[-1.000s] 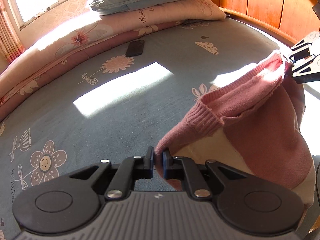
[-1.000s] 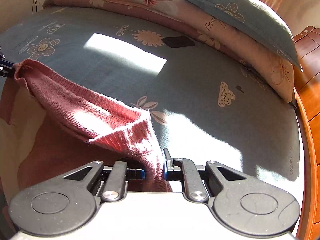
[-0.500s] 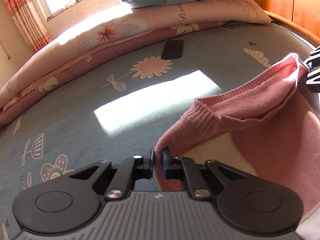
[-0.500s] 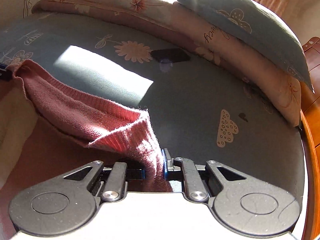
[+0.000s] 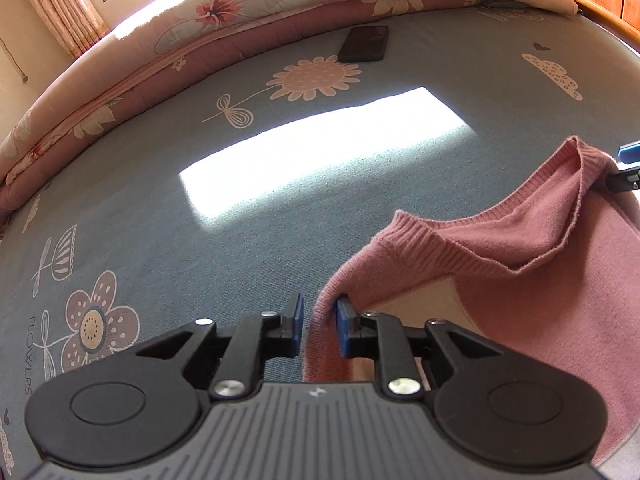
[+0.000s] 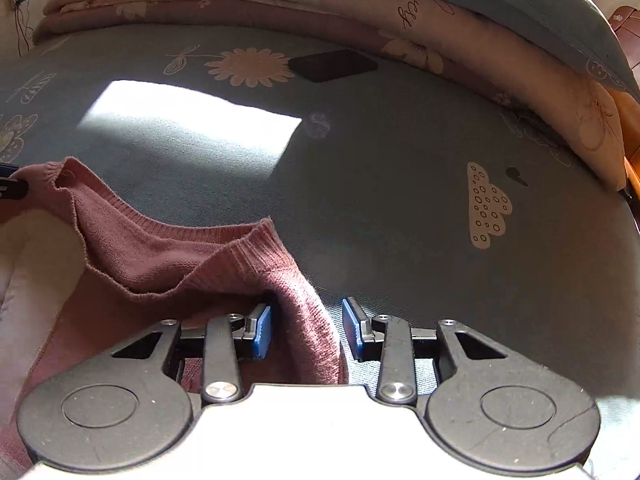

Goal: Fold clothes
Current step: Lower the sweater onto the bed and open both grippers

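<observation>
Both my grippers have sunk toward the bedsheet (image 5: 280,208); left gripper (image 5: 318,326) and right gripper (image 6: 307,330) are opening, their jaws now apart around the pink sweater's (image 5: 500,240) ribbed hem. Cloth snagging a pad could drag the fold crooked.

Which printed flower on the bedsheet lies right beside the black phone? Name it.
The pale daisy-like flower, touching the black phone; the brown-petalled flower sits far nearer the camera.
</observation>
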Demonstrator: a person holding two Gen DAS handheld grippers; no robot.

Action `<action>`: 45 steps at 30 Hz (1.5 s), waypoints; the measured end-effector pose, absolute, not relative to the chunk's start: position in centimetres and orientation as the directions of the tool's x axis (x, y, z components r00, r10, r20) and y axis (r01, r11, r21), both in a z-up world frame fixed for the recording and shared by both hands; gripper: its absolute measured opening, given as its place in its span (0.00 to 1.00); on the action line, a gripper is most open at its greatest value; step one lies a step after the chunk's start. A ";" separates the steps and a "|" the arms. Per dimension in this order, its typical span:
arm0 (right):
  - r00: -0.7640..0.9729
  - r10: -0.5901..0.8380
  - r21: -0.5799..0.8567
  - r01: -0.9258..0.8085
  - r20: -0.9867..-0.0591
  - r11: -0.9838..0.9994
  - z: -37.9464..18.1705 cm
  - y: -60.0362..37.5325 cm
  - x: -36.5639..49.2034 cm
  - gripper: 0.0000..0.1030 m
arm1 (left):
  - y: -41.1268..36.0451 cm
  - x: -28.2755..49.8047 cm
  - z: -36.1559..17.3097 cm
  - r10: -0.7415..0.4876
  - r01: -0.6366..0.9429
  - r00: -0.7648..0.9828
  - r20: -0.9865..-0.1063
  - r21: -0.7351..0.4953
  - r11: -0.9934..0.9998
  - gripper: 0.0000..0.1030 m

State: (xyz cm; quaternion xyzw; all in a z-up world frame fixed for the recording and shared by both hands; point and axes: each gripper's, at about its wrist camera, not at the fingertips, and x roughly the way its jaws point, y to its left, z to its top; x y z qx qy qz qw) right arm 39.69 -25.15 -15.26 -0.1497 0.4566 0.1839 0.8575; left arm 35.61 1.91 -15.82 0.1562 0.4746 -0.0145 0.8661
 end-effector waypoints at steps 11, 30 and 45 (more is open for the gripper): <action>0.452 0.210 0.033 -0.368 -0.867 0.929 -15.4 -28.0 36.1 0.46 | 3.2 35.5 -13.3 0.040 0.075 0.614 -0.788 0.109 0.991 0.45; 0.278 0.276 0.183 -0.317 -0.920 0.931 -14.2 -31.5 22.5 0.48 | 3.9 21.0 -13.3 -0.004 -0.029 0.356 -0.935 -0.015 0.999 0.41; 0.130 0.301 0.203 -0.489 -0.945 0.848 -15.1 -27.2 14.3 0.48 | -0.1 9.4 -15.3 -0.070 0.026 0.292 -0.954 -0.065 0.998 0.37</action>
